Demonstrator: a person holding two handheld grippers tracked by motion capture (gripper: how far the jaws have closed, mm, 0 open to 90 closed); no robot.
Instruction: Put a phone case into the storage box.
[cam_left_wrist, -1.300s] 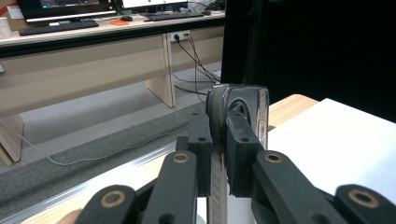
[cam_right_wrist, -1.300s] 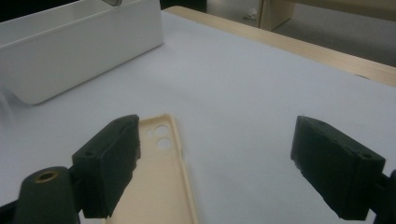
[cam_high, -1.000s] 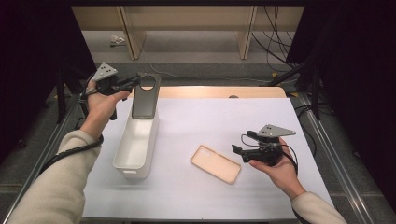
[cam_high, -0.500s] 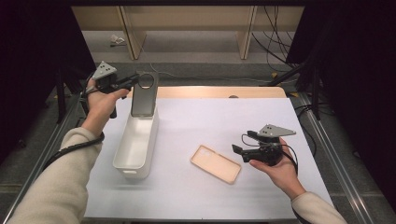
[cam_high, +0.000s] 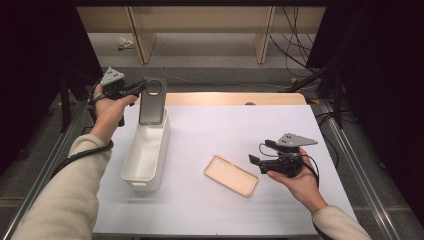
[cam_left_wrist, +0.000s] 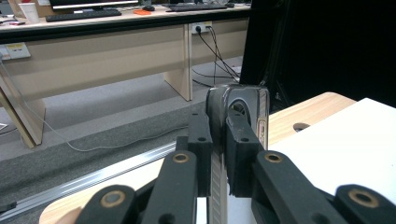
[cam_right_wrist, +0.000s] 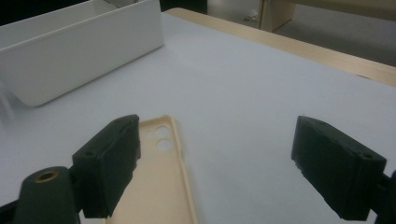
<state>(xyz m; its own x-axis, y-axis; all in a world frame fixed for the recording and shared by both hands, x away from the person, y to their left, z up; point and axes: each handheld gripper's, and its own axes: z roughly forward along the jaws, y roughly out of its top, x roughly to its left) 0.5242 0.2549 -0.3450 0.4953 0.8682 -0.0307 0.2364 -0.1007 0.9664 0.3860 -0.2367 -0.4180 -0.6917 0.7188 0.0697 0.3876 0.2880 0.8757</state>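
The tabletop occupies the centre of the high view, covered by a white sheet, with a wooden edge exposed along the far side.

A white rectangular bin stands left of centre in the high view, its long axis running toward the far edge. In the right gripper view the bin appears at upper left.

A dark grey phone case with a round camera opening stands upright at the far end of the bin, its lower end inside the bin. The left claw, at upper left of the high view, is closed on the upper edge of this case. The left gripper view shows both jaws of the left claw pressed against the case, one on each face.

A beige phone case lies flat, inner side up, on the white sheet below centre, apart from the bin.

The right claw, at lower right of the high view, is open and holds nothing. It sits just right of the beige case. In the right gripper view the jaws of the right claw stand wide apart above the sheet, the beige case beside the left jaw.
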